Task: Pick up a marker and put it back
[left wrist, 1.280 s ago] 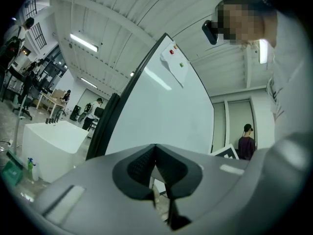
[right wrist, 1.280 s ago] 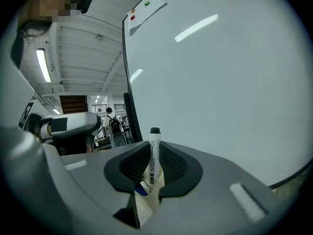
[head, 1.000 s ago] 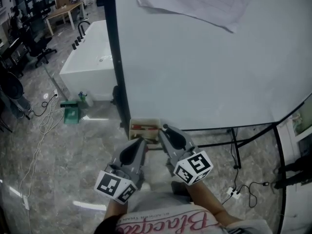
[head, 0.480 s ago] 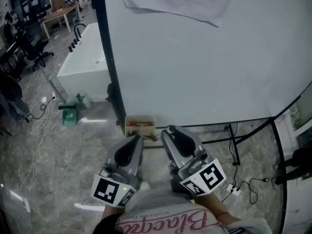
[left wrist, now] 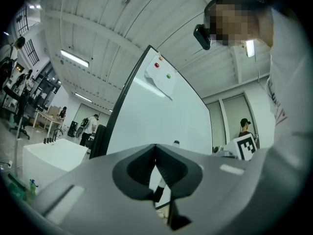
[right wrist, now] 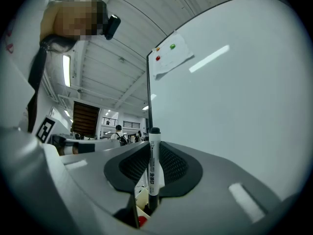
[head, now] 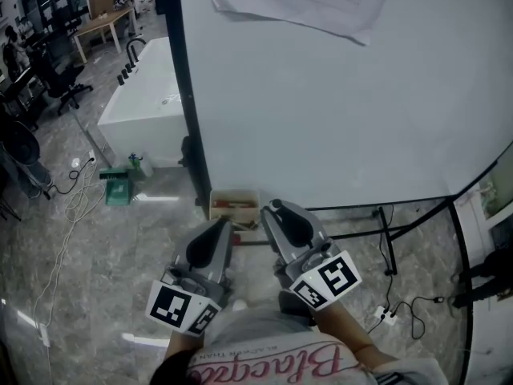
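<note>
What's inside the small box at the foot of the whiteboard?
The small beige box holds red items, likely markers. The left tongs overlap its near edge, hiding that part.

A whiteboard [head: 337, 111] stands on glossy marble floor [head: 88, 247] near a counter [head: 144, 111].

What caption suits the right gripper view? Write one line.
Right gripper shut on a white marker, held upright beside the whiteboard.
</note>
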Motion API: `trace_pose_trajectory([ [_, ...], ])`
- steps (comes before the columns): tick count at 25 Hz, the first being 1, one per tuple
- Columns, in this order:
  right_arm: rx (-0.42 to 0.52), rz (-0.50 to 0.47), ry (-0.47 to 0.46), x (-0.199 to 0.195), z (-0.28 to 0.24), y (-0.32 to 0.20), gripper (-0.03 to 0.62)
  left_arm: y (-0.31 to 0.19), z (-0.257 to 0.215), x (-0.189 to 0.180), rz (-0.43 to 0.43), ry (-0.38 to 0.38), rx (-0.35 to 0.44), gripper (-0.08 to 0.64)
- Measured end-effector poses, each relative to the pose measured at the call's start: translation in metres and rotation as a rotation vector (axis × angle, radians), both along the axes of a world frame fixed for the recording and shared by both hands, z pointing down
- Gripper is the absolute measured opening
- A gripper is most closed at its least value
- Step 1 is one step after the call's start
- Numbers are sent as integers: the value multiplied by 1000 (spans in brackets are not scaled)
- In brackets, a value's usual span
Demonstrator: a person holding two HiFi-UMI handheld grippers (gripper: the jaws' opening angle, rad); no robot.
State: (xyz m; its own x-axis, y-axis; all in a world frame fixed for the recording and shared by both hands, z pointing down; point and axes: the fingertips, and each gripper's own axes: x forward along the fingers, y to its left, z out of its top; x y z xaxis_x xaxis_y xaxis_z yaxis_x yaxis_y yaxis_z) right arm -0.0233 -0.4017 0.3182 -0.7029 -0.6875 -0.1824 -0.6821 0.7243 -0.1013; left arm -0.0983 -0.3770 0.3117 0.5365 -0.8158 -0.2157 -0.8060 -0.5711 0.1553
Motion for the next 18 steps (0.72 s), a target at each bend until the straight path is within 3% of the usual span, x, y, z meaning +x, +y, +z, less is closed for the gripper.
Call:
trace_pose_trajectory([
  [7,-125,36,76,-22,69,-37,63,-7,4,-7,3,-9,-7,-2],
  [13,-322,59,85,-23,112,-52,64,-16,8,-12,4,-6,-17,-2],
  [18,-330,42,79,-21,118,-61,72,-21,12,-11,11,8,-32,-2],
])
